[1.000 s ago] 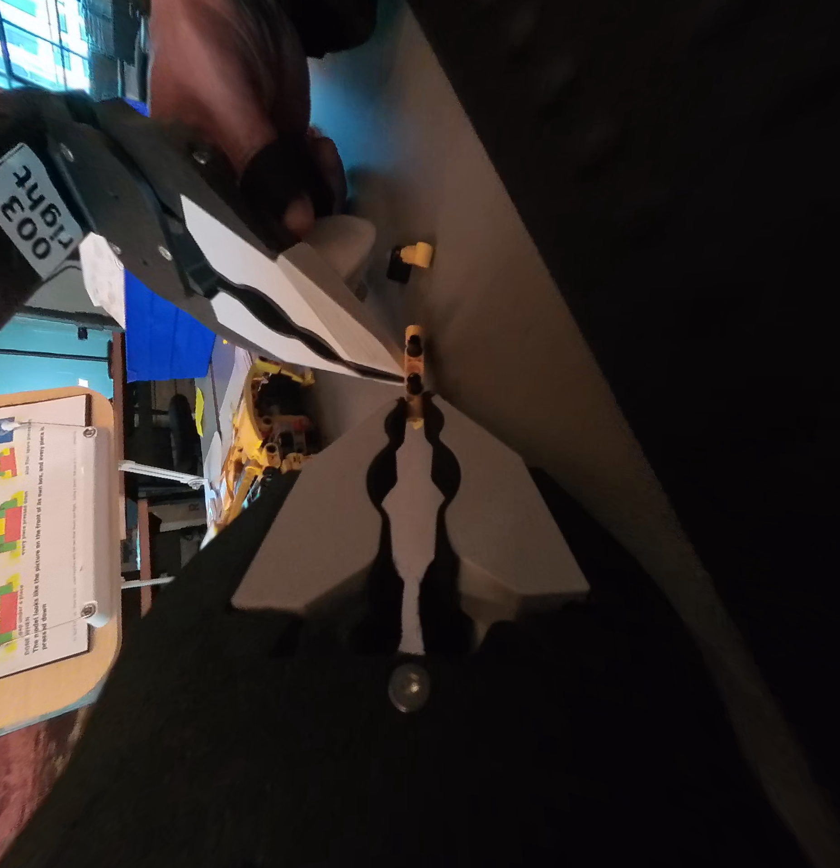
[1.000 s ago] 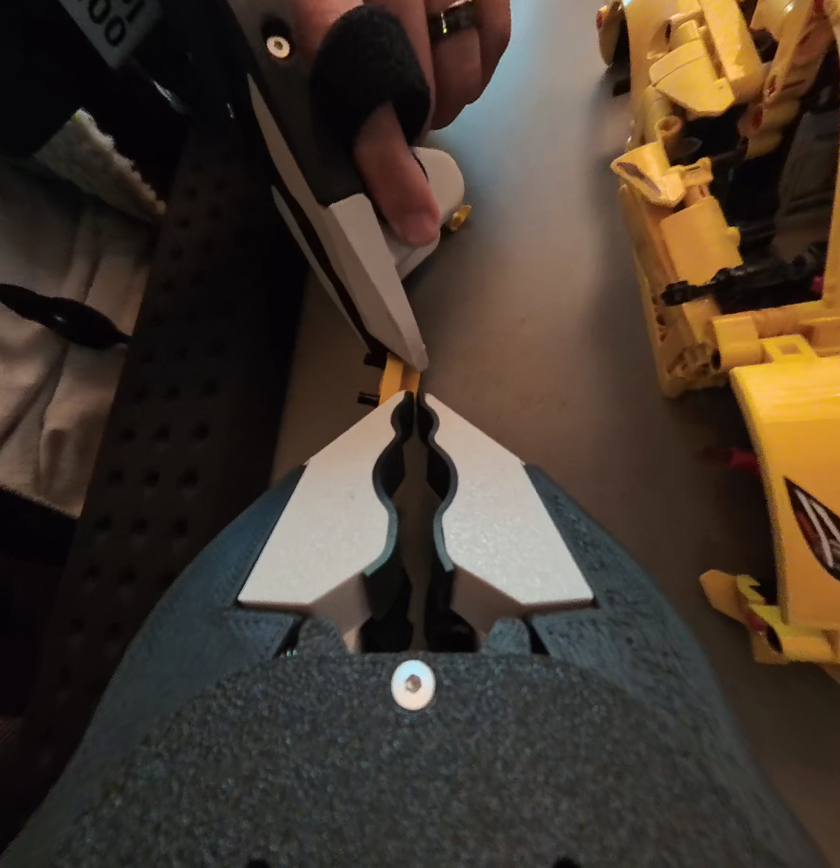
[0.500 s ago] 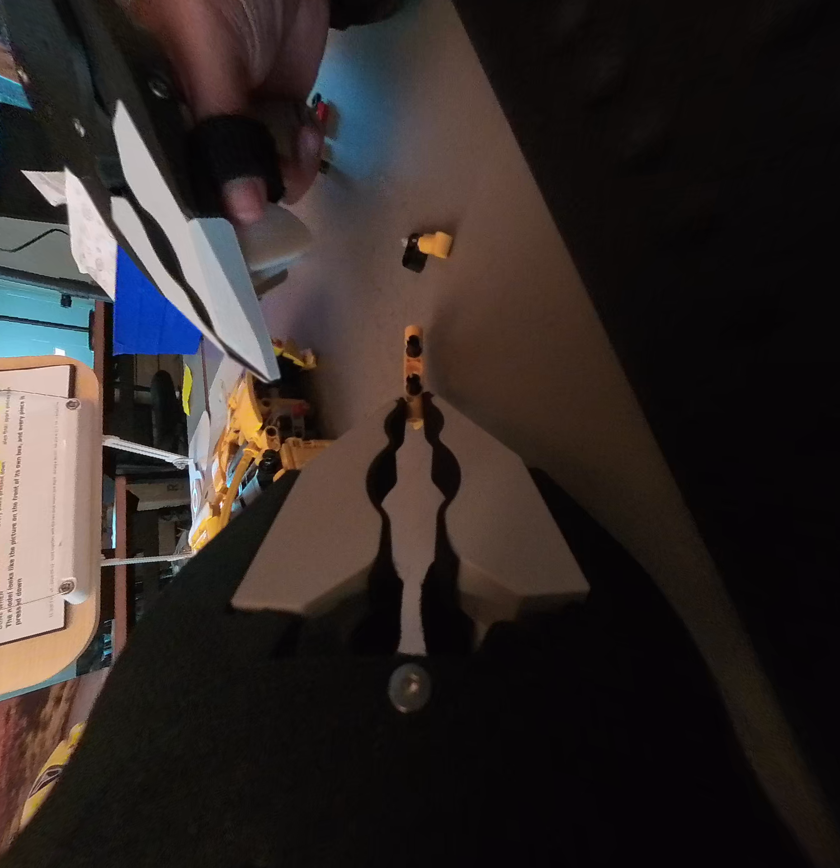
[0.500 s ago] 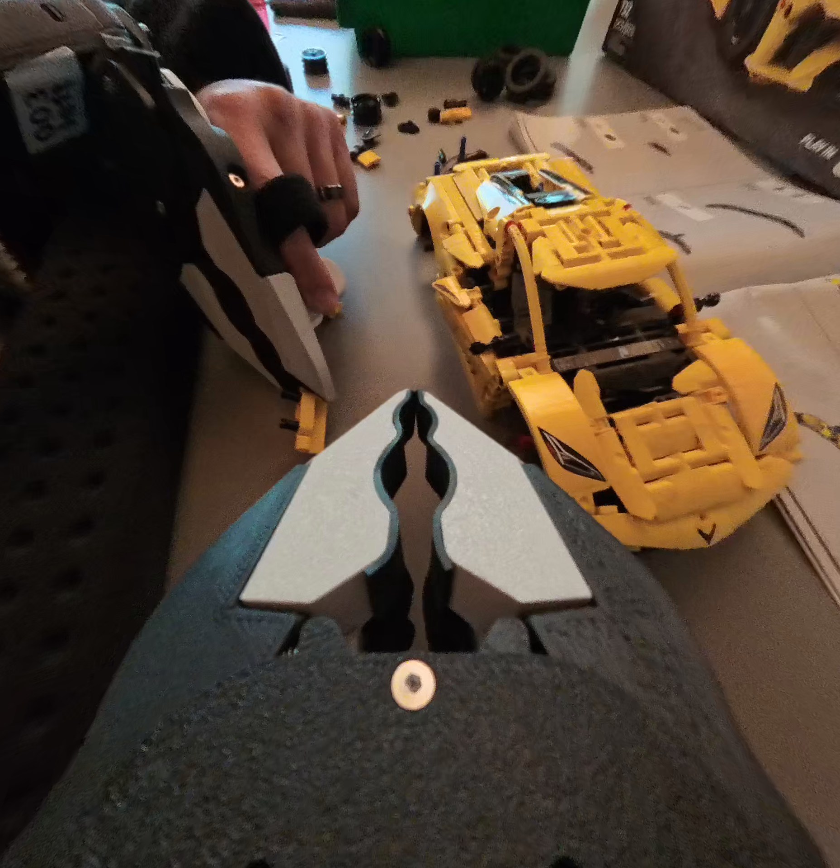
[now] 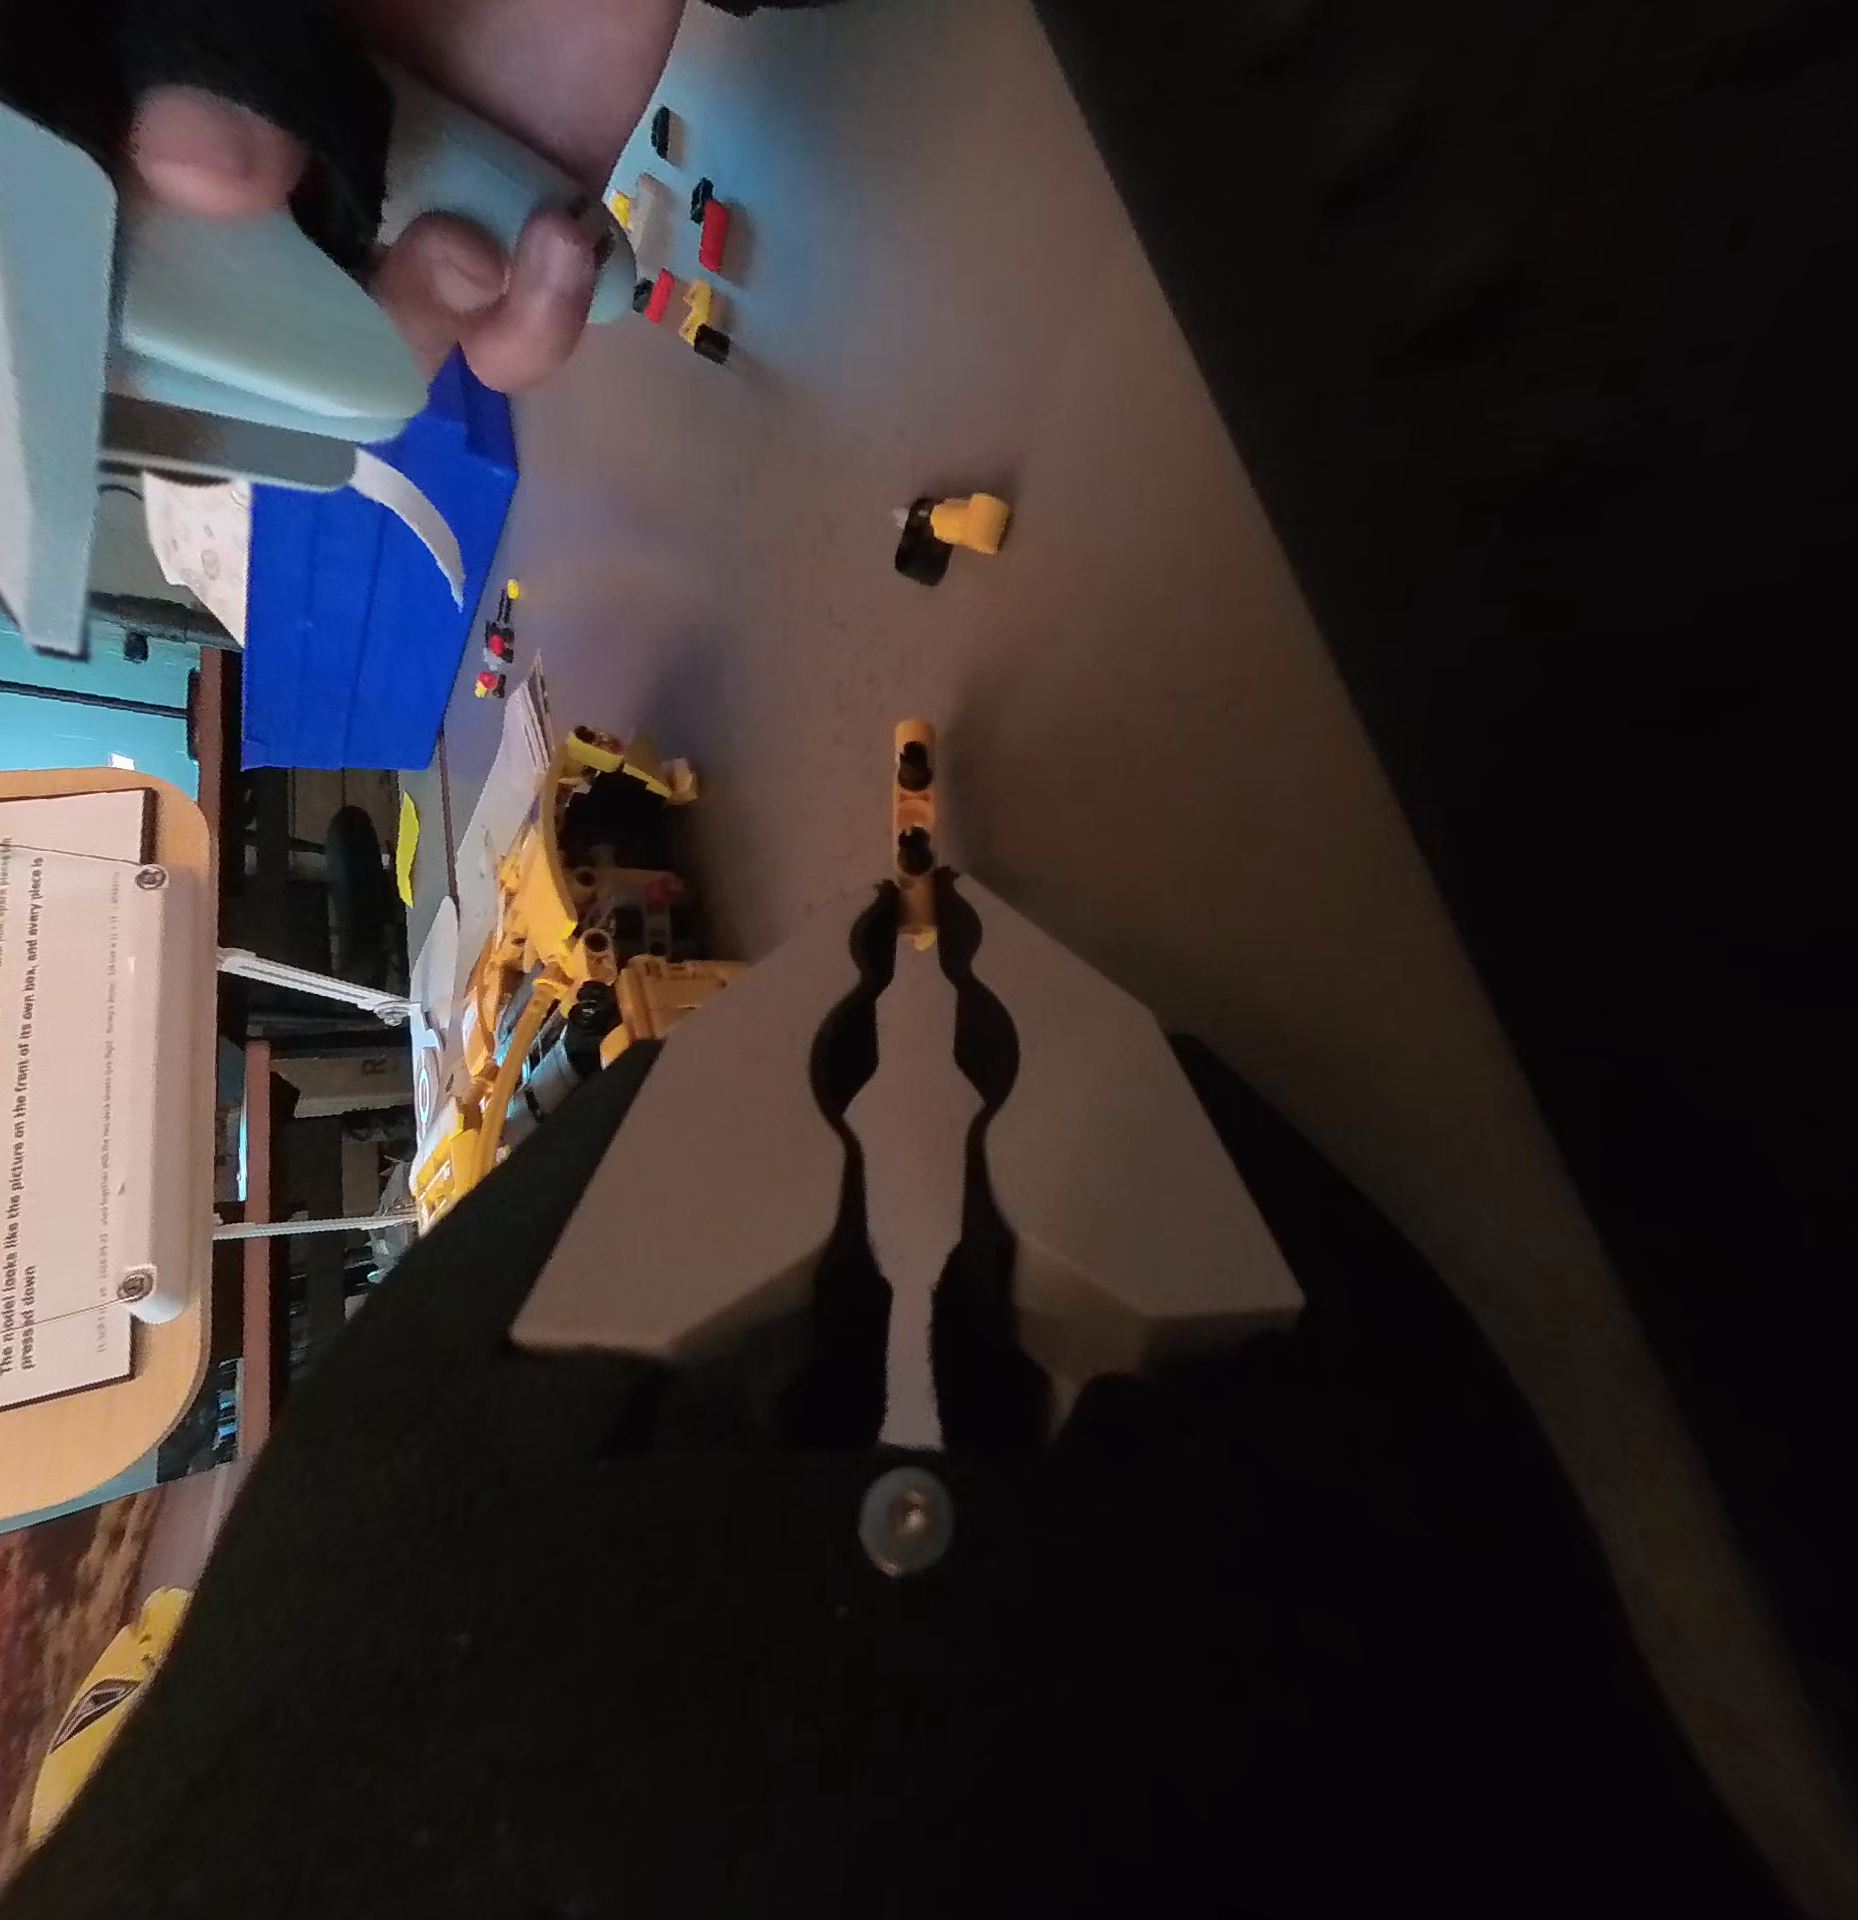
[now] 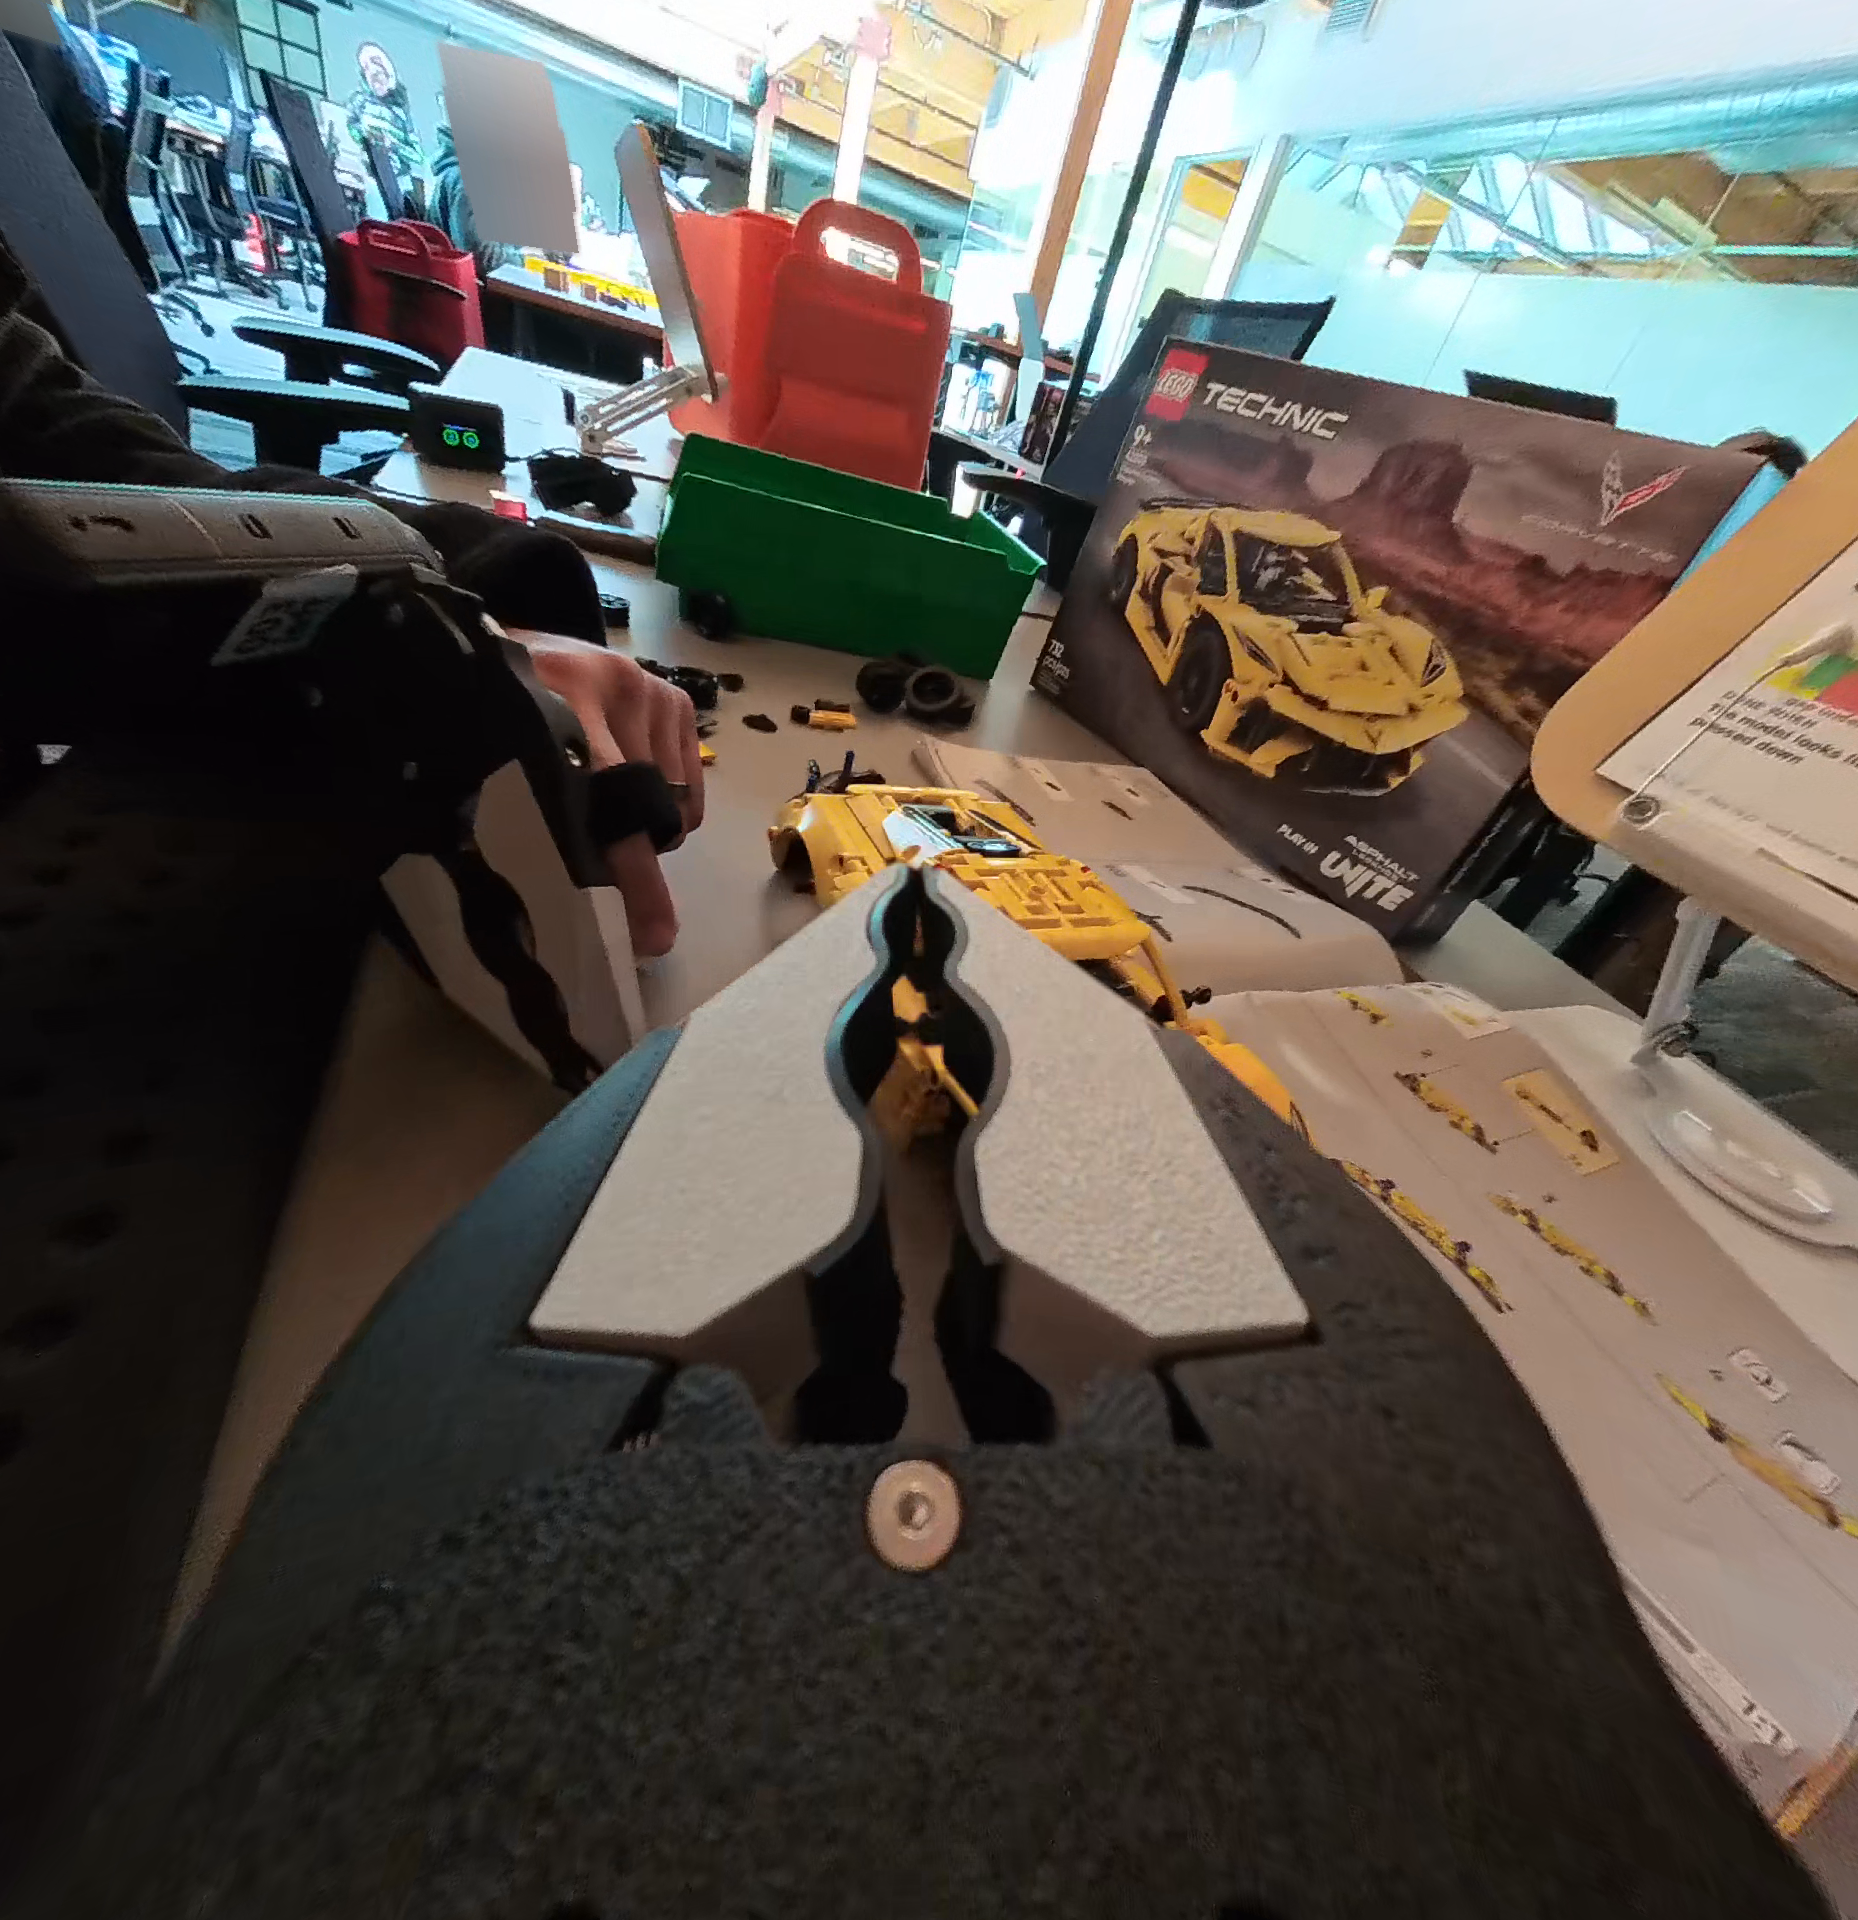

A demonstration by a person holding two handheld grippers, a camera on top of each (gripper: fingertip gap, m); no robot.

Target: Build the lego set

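Left wrist view shows the left gripper (image 5: 914, 902) pinching one end of a yellow beam (image 5: 914, 805) that lies on the counter (image 5: 1112, 727). Right wrist view: the right gripper (image 6: 917, 878), closed and empty, hangs before the yellow car (image 6: 1018, 888).

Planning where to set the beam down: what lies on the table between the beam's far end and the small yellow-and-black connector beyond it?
Nothing: in the left wrist view the table is bare between the yellow beam and the connector.
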